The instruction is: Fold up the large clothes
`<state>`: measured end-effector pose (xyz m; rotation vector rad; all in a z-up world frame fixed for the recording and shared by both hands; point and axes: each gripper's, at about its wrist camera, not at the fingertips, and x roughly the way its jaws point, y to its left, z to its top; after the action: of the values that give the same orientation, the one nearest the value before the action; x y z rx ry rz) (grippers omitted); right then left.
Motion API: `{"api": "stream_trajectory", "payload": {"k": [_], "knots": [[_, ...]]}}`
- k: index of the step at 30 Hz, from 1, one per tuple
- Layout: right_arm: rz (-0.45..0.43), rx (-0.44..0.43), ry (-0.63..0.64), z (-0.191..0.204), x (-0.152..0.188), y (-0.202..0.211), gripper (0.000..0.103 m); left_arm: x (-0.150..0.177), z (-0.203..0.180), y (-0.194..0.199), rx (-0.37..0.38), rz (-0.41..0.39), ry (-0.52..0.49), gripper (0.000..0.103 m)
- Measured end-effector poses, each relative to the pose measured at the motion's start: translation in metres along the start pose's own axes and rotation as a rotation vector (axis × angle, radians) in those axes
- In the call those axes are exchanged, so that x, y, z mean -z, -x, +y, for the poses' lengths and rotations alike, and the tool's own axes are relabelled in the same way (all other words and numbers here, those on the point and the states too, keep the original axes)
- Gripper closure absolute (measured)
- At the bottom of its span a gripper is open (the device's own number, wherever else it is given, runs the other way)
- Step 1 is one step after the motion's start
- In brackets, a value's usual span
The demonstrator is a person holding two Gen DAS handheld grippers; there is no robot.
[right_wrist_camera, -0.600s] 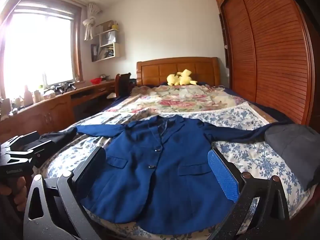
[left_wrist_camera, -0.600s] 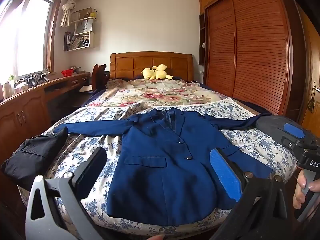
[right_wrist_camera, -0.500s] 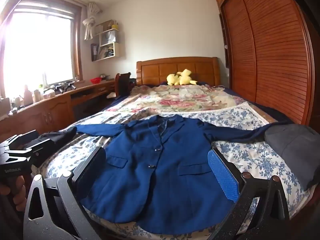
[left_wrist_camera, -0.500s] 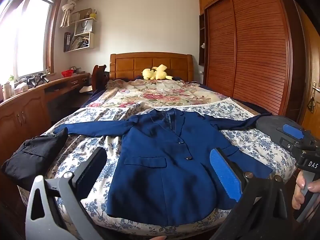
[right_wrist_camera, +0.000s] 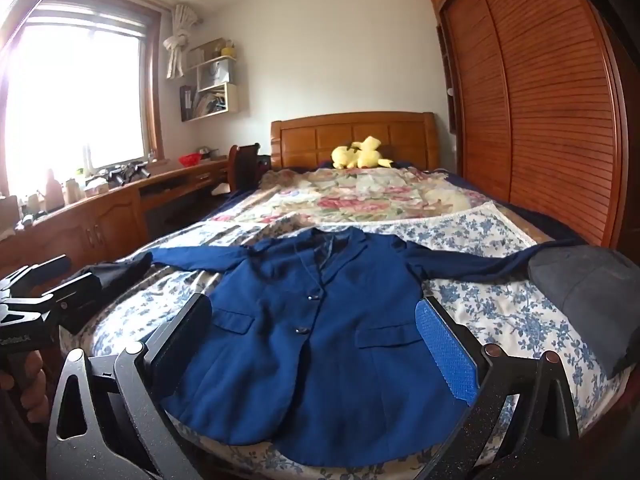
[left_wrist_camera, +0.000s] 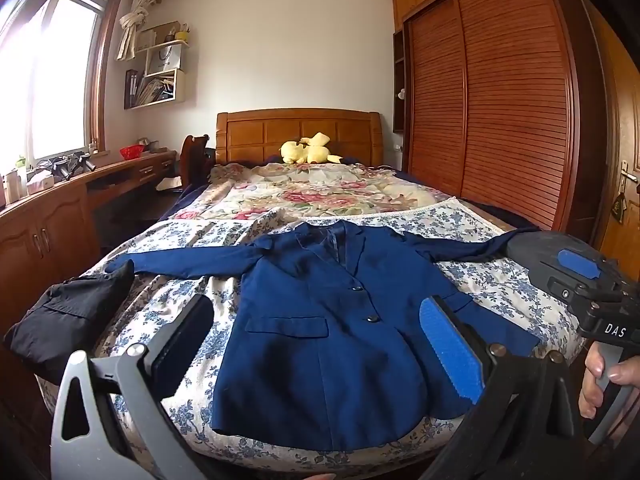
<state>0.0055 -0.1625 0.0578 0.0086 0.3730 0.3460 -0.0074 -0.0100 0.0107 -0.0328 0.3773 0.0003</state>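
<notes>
A navy blue blazer (left_wrist_camera: pixel 328 320) (right_wrist_camera: pixel 304 328) lies flat and face up on the foot of the bed, buttoned, both sleeves stretched out sideways. My left gripper (left_wrist_camera: pixel 316 344) hovers before the bed's foot edge, above the blazer's hem, wide open with nothing between its fingers. My right gripper (right_wrist_camera: pixel 312 344) hangs likewise over the hem, open and empty. In the left wrist view the right gripper's body shows at the right edge, held by a hand (left_wrist_camera: pixel 596 380). The left gripper's body and hand (right_wrist_camera: pixel 28 392) show at the left edge of the right wrist view.
A black folded garment (left_wrist_camera: pixel 68 312) lies on the bed's left corner, a dark grey one (right_wrist_camera: pixel 584 300) on the right corner. A floral quilt (left_wrist_camera: pixel 320 192) and a yellow plush toy (left_wrist_camera: pixel 308 150) lie toward the headboard. A wooden wardrobe (left_wrist_camera: pixel 500 100) stands right, a desk (left_wrist_camera: pixel 60 216) left.
</notes>
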Motion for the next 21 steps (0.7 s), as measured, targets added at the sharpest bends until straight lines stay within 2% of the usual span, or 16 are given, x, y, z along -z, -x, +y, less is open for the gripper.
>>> {"api": "stream_trajectory", "payload": {"k": [21], "knots": [[-0.007,0.002,-0.001,0.0039,-0.0021,0.0021,0.000,-0.0011,-0.0038,0.0047,-0.002,-0.007,-0.002,0.000]]}}
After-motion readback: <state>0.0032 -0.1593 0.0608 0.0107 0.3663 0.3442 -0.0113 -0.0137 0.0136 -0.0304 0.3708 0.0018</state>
